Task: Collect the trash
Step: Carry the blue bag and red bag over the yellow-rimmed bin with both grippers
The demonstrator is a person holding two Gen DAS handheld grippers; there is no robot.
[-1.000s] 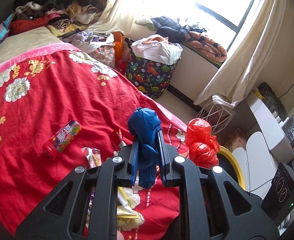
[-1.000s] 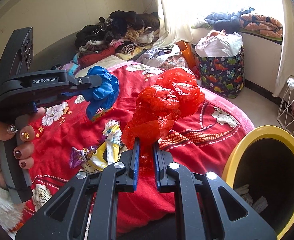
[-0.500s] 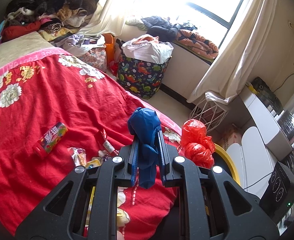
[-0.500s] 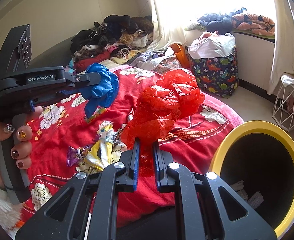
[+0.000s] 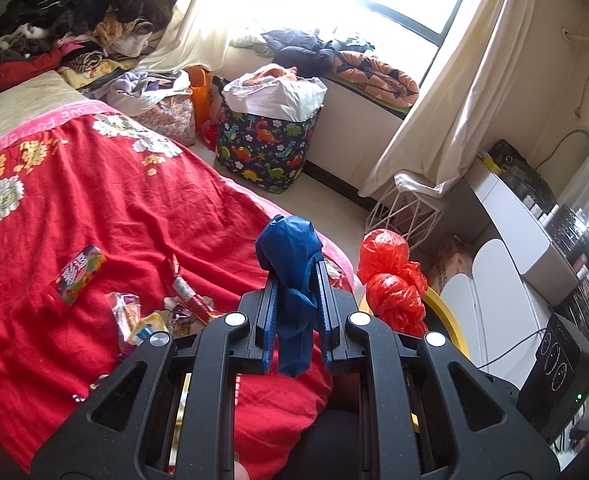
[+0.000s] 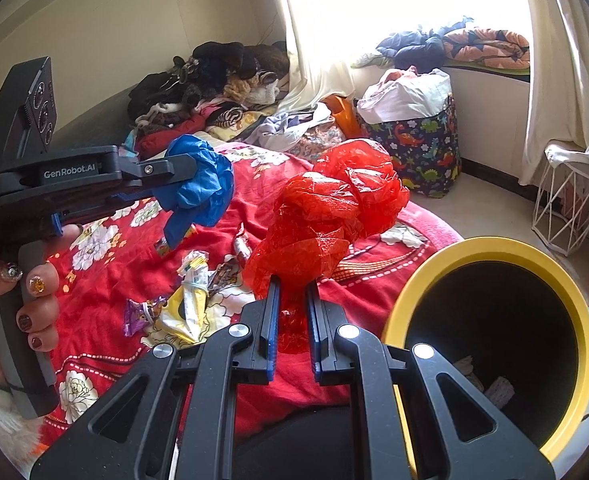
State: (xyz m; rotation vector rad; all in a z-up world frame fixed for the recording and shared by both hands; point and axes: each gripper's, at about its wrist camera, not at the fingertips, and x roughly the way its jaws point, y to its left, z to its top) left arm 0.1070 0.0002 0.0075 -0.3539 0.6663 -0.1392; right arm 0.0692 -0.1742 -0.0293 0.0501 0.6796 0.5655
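My left gripper (image 5: 294, 280) is shut on a crumpled blue plastic bag (image 5: 292, 248), held above the red bedspread; the bag also shows in the right wrist view (image 6: 202, 184). My right gripper (image 6: 292, 292) is shut on a crumpled red plastic bag (image 6: 334, 208), which also shows in the left wrist view (image 5: 390, 276). A yellow-rimmed black bin (image 6: 494, 248) stands just right of the red bag, with some paper scraps inside. Several snack wrappers (image 6: 186, 300) and a candy pack (image 5: 79, 274) lie on the bedspread (image 5: 114, 208).
A dinosaur-print laundry basket (image 5: 266, 148) stands on the floor by the window. A white wire stand (image 6: 566, 208) is beyond the bin. Piled clothes (image 5: 74, 32) cover the bed's far end. White furniture and a black device (image 5: 558, 380) sit at the right.
Both grippers have drawn back toward the bed's edge with their bags still held. The yellow bin has come closer and larger in the right wrist view.
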